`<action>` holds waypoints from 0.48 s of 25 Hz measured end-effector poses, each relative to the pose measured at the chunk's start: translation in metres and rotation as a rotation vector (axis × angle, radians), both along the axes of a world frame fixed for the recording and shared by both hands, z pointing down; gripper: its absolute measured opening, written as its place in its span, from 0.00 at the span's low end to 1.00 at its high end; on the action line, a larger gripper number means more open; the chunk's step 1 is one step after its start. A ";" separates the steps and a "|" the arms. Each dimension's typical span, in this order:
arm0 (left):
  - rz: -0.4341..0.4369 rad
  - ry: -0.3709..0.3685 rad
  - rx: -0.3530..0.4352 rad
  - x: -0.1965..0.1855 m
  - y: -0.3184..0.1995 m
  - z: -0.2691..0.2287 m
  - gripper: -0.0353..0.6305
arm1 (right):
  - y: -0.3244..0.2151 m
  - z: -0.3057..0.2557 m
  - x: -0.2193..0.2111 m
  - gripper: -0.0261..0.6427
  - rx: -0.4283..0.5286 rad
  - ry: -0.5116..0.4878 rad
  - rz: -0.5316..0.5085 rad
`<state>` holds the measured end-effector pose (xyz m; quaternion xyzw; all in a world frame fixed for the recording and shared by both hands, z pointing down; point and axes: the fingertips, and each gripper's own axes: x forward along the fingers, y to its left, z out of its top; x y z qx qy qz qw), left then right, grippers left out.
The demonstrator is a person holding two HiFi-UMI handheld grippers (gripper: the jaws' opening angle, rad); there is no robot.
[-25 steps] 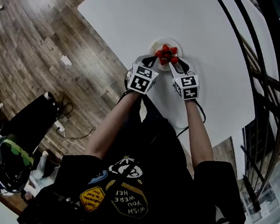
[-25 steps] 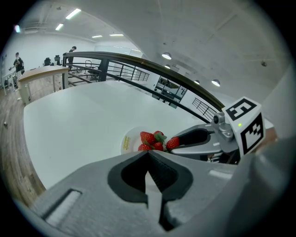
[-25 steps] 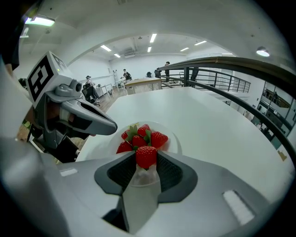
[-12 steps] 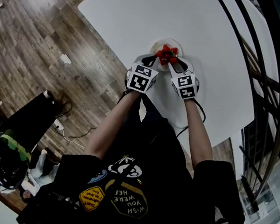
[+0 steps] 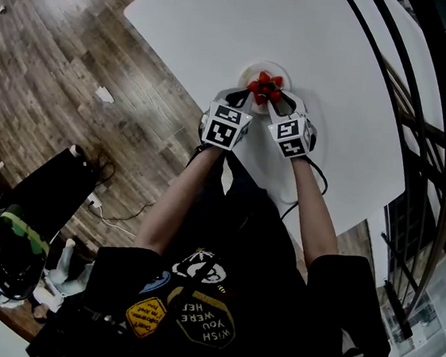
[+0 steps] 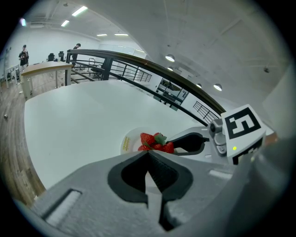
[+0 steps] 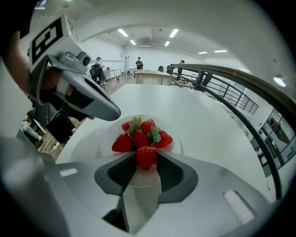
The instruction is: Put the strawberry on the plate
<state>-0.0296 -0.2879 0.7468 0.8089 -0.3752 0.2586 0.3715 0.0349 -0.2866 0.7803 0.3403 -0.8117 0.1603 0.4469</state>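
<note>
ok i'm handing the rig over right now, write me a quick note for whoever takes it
Left gripper: shut, empty, hovering beside the plate.
Right gripper: shut on the strawberry, at the plate's near side.
Plate: on the white table, with a pile of strawberries on it.
Done: strawberry picked up and brought to the plate.
Left: I can't tell if it touches the plate yet. Probably lower a touch, open the right gripper, and pull back without knocking the pile.
</note>
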 end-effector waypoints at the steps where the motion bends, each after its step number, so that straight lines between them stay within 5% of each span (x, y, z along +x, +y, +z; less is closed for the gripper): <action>1: 0.001 0.000 0.001 0.001 0.001 0.000 0.06 | 0.000 0.000 0.000 0.25 0.001 0.006 -0.006; 12: -0.001 -0.002 0.004 -0.003 0.003 0.001 0.06 | -0.006 0.002 -0.002 0.28 0.018 -0.035 -0.013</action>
